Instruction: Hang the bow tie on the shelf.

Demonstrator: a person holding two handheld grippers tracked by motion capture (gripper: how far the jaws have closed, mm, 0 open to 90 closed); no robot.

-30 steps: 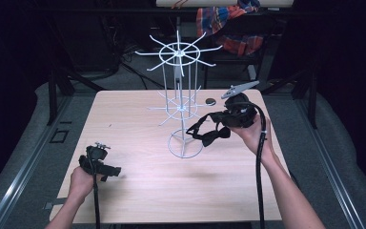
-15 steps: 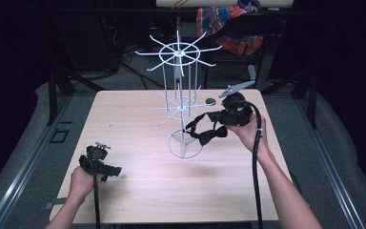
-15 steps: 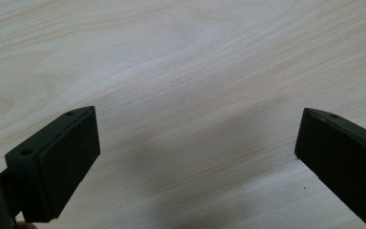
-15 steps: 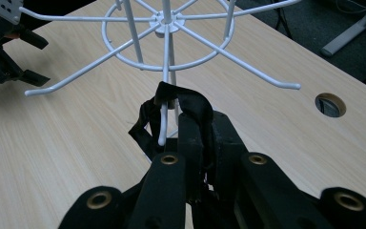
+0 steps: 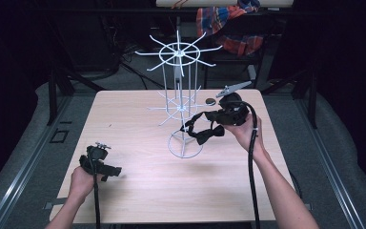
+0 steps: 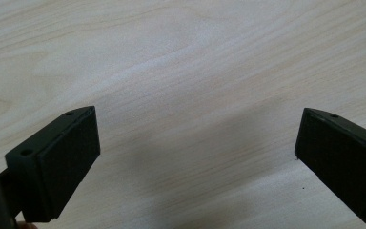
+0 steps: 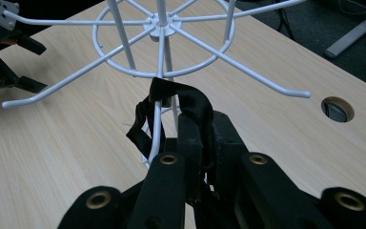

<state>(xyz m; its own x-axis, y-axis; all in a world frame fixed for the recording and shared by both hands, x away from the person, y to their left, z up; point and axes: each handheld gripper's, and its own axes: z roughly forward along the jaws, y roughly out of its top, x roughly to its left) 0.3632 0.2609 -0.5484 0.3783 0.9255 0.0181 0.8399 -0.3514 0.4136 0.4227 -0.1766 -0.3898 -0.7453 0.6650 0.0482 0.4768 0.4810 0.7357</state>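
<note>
**Bow tie pinched in the right gripper, right up against the wire rack**

So the right gripper (image 5: pixel 208 125) has its jaws clamped together on a black bow tie (image 5: pixel 205 132). From the high view the strap loops out from the jaws toward the white wire rack (image 5: pixel 181 102), with the bow part hanging just above the rack's round base ring. In the right gripper view the strap (image 7: pixel 181 102) sits pinched between the two jaws and drapes around one of the rack's thin upright wires, just under the lower ring of spokes, so it's touching the rack there.

The left gripper (image 5: pixel 108 170) is well apart from all that, down at the near left of the table, held low over the wood. Its jaws are wide apart with nothing between them, just bare grain in the left gripper view.

The table (image 5: pixel 133 124) is light wood, with a round cable hole (image 7: pixel 337 109) near the far right. The room around it is dark, grey floor, and a plaid cloth (image 5: pixel 228 24) draped at the back.
</note>
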